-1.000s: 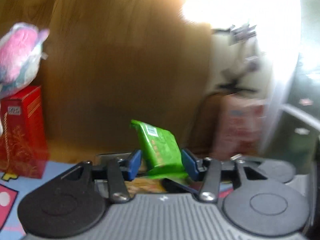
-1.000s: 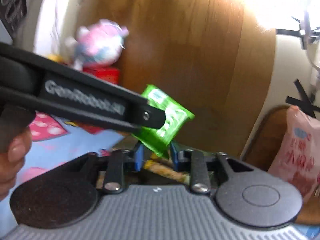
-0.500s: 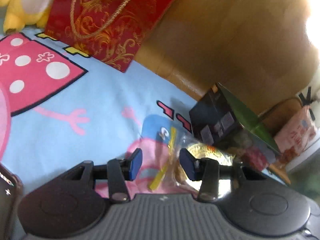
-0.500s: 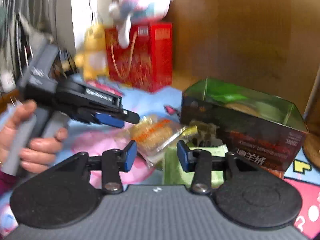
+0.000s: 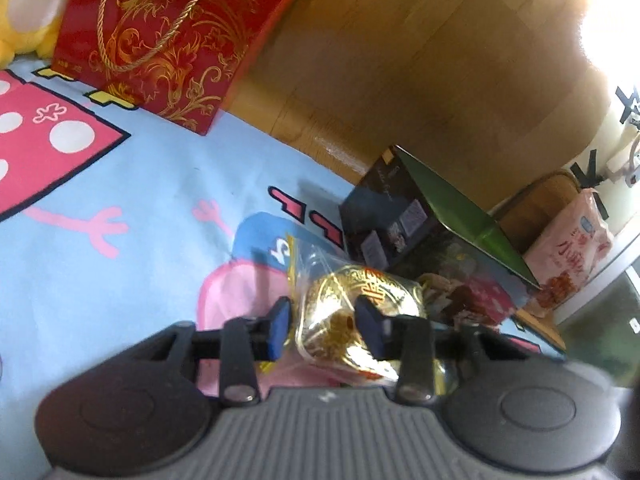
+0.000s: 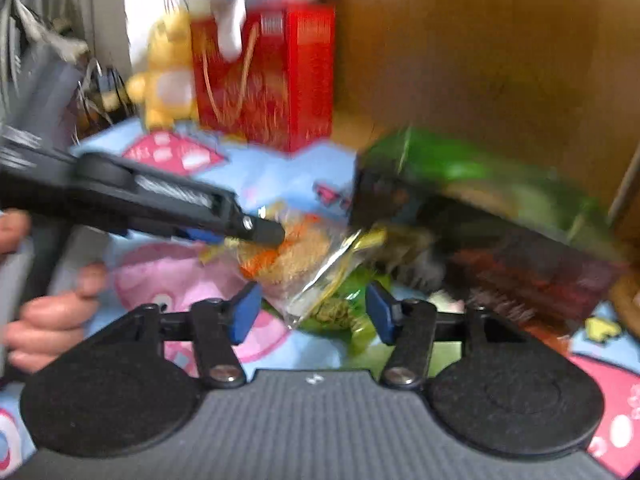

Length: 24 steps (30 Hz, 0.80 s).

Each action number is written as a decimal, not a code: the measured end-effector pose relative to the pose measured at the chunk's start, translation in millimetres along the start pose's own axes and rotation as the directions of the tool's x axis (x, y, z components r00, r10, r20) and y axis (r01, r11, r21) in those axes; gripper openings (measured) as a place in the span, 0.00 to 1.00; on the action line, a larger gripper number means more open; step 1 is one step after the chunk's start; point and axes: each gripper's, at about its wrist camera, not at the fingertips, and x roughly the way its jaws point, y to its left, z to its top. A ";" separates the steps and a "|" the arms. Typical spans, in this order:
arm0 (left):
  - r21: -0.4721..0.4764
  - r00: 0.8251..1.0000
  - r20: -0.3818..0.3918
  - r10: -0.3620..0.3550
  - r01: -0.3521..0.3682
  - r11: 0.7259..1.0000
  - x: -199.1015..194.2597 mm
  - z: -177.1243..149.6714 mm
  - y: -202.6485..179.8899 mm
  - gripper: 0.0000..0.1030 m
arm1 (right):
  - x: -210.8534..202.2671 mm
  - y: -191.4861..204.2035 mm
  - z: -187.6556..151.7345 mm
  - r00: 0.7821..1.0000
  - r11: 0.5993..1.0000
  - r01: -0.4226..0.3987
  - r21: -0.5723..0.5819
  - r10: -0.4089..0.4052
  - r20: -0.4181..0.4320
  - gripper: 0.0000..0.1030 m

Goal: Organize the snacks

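A clear bag with a gold-wrapped pastry (image 5: 352,304) lies on the cartoon blanket (image 5: 132,200) beside a dark open box with a green inside (image 5: 432,232). My left gripper (image 5: 322,326) is open, its blue pads on either side of the pastry bag. In the right wrist view the left gripper (image 6: 240,232) reaches in over the pastry bag (image 6: 296,256). My right gripper (image 6: 312,312) is open and empty above a green snack packet (image 6: 344,312) lying on the blanket next to the box (image 6: 480,208).
A red gift bag (image 5: 172,32) with a gold cord stands at the back against the wooden panel (image 5: 400,60), with a yellow plush (image 6: 164,76) beside it. A pink snack bag (image 5: 572,248) sits in a basket at the right.
The green packet held a second ago now lies on the blanket. Both grippers dropped toward the blanket. My left gripper has moved forward around the pastry bag, its pads narrower; my right pads stand wider.
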 end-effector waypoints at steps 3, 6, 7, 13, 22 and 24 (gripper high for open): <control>0.002 1.000 -0.023 -0.010 0.010 1.000 -16.8 -6.3 -3.9 0.27 | -24.8 14.7 -6.8 0.999 0.999 -0.025 -0.022 0.026 0.043 0.25; 0.034 0.998 -0.033 -0.058 0.059 0.998 -45.3 -23.9 -9.3 0.27 | -63.6 30.0 -29.4 0.996 0.996 -0.030 -0.078 0.037 0.081 0.24; 0.053 0.997 -0.038 -0.072 0.074 0.996 -53.6 -32.2 -12.0 0.27 | -78.5 31.5 -40.5 0.995 0.995 -0.047 -0.085 0.054 0.083 0.24; 0.179 0.986 -0.136 -0.092 0.116 0.977 -70.8 -105.9 -50.8 0.27 | -127.7 10.3 -101.2 0.996 0.996 -0.091 0.023 0.090 0.012 0.25; 0.403 0.991 -0.135 0.001 0.054 0.913 -65.6 -130.1 -101.4 0.36 | -165.0 -14.0 -135.9 0.998 0.989 0.007 0.150 -0.016 0.061 0.58; 0.411 0.993 -0.112 0.036 0.013 0.912 -66.9 -127.4 -103.2 0.36 | -167.0 -16.2 -137.3 0.998 0.989 0.005 0.147 -0.015 0.068 0.58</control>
